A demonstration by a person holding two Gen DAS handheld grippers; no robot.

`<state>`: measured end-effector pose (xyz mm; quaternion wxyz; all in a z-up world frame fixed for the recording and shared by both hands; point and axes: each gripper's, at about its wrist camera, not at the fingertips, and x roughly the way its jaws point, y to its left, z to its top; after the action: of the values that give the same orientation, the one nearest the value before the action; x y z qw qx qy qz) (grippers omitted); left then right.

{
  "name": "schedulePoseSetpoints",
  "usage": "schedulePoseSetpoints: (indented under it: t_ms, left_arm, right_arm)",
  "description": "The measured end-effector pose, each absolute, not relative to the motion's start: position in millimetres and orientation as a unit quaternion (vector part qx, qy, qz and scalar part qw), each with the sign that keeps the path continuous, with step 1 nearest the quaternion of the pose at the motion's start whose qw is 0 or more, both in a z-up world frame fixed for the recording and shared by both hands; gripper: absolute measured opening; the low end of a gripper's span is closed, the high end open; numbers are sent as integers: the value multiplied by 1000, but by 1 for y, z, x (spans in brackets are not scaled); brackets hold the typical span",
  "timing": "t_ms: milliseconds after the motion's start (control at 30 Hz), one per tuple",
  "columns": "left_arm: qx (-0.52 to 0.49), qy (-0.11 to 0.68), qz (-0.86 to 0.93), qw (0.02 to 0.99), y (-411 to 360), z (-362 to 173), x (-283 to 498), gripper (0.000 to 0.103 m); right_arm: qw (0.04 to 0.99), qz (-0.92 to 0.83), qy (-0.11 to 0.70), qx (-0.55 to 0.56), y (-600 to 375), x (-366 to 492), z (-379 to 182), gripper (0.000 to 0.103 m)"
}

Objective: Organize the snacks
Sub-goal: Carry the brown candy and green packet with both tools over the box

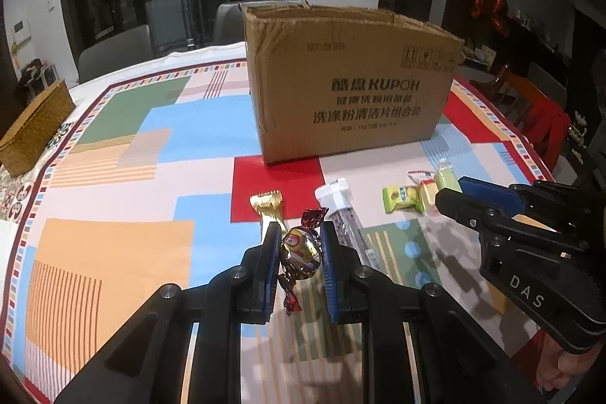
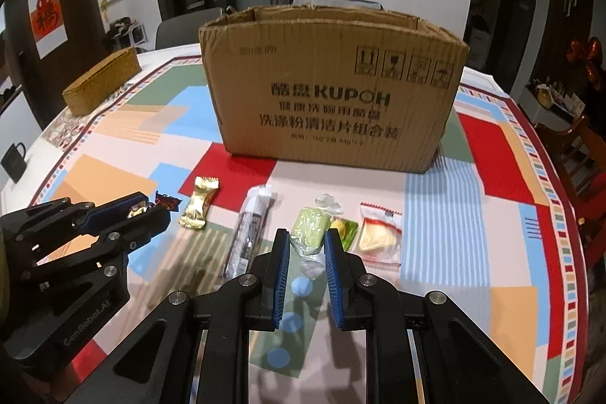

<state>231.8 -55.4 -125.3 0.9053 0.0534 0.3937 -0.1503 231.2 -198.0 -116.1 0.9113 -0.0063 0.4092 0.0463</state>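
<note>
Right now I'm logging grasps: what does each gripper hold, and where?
Left gripper pinches the foil candy at its middle; right gripper pinches the green snack by its sides.

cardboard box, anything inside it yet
Cannot tell. The cardboard box has an open top, but both views show only its front wall and part of the inner back wall; the bottom is hidden.

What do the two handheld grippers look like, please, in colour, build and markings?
Both are black plastic linkage frames with silver pivot bolts and blue ribbed pads on two flat fingers. The left gripper carries "GenRobot.AI" lettering on its body; the right gripper shows "DAS". No cables or sleeves are visible.
</note>
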Motion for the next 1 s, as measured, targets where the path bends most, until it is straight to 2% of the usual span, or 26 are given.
schedulePoseSetpoints:
  t_ms: [1000]
  left_arm:
    - [34, 344, -145, 927, -69, -43, 268, 21]
  right_arm:
    - [939, 25, 344, 11, -218, 252, -42, 20]
